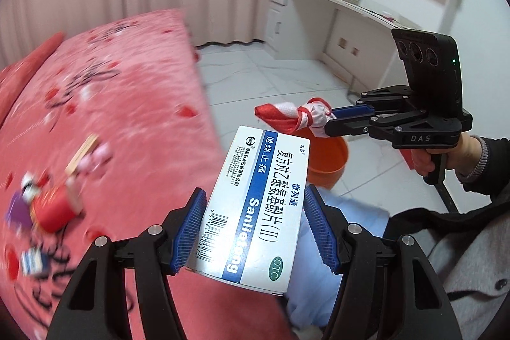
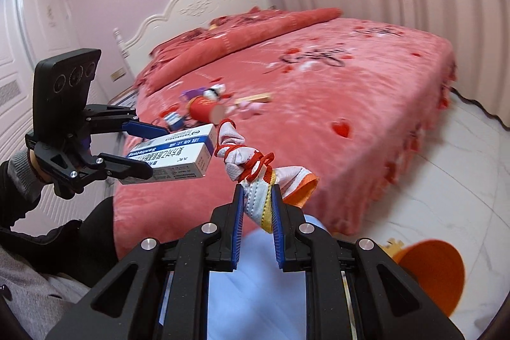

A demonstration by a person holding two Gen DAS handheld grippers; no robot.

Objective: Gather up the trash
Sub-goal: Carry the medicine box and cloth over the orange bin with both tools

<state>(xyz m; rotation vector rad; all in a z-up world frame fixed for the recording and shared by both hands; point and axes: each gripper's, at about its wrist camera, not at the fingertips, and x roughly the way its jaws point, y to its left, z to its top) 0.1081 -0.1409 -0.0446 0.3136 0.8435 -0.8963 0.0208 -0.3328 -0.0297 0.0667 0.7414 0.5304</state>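
On the pink bedspread (image 1: 134, 104) at the left lies a blurred cluster of litter, among it a red cylinder (image 1: 52, 209) and a small blue-and-white packet (image 1: 32, 260). The left gripper (image 1: 255, 228) is clamped on a white and blue medicine box (image 1: 255, 203), held up off the bed's edge. Further right the right gripper (image 2: 257, 219) pinches a knotted red and white cloth bundle (image 2: 251, 171), and in the left wrist view that bundle hangs above the orange bucket (image 1: 325, 161) on the tiled floor (image 1: 271, 75)
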